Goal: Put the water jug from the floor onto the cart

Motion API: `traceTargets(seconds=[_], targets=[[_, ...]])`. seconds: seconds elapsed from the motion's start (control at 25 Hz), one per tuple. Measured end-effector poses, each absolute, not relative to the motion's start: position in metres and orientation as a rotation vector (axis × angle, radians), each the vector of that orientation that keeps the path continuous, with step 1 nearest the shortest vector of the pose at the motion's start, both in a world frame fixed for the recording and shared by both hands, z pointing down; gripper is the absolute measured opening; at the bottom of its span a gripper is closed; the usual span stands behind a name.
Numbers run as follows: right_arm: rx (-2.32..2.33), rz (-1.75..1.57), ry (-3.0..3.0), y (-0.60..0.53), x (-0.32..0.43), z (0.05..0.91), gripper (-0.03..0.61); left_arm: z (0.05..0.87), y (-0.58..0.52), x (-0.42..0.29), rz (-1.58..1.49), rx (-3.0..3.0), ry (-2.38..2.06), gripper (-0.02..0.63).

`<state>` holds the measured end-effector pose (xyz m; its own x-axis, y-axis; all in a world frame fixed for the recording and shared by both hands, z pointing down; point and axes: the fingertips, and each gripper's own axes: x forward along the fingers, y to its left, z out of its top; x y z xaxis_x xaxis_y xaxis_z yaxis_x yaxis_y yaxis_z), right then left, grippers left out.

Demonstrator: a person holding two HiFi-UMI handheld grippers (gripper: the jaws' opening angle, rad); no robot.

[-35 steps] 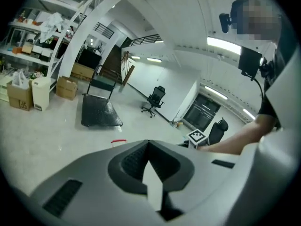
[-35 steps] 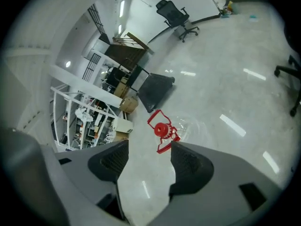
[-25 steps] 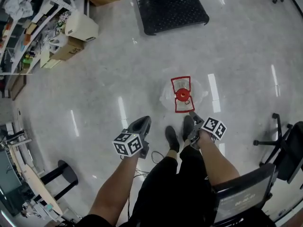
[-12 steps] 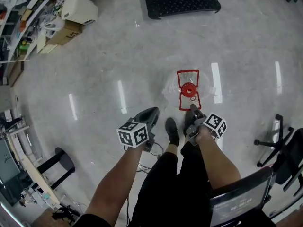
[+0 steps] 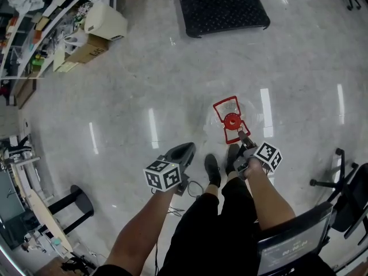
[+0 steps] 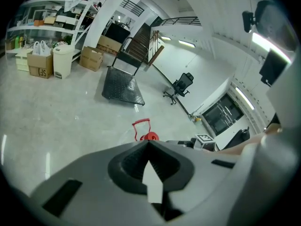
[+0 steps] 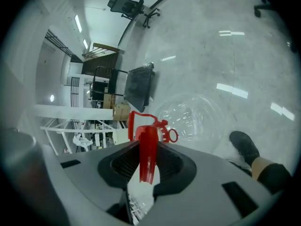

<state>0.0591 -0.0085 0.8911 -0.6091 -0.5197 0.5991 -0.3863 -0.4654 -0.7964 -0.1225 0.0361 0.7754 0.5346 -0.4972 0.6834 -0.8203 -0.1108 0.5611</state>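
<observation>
The clear water jug (image 5: 214, 115) stands on the floor in front of my feet, with a red cap (image 5: 232, 120) and a red frame handle (image 5: 226, 104). My right gripper (image 5: 244, 137) reaches its near side. In the right gripper view the red handle (image 7: 147, 149) runs between the closing jaws of the right gripper (image 7: 148, 147), which touch it on both sides, and the jug's clear body (image 7: 195, 117) lies beyond. My left gripper (image 5: 185, 149) hangs shut and empty to the jug's left. The left gripper (image 6: 149, 149) looks toward the jug (image 6: 146, 134). The black flat cart (image 5: 221, 4) lies further off.
My shoes (image 5: 211, 168) stand just behind the jug. Shelving (image 5: 29, 27), cardboard boxes (image 5: 95, 48) and a white bin (image 5: 106, 22) line the left side. An office chair base (image 5: 342, 183) is at the right, a stool (image 5: 80, 203) at the lower left.
My right gripper has moved forward to the near end of the red handle and its jaws have narrowed round it. The left gripper has sunk slightly.
</observation>
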Motion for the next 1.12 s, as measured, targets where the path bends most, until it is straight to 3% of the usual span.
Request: traceTargets(seconds=[0.6, 1.12], targets=[[-0.964, -2.051, 1.938, -0.129, 0.067, 0.676, 0.086, 0.591, -0.08, -0.123, 0.182, 2.045, -1.231, -0.009], [-1.024, -1.817, 2.065, -0.358, 0.032, 0.545, 0.078, 0.498, -0.285, -0.178, -0.004, 2.22, -1.202, -0.009]])
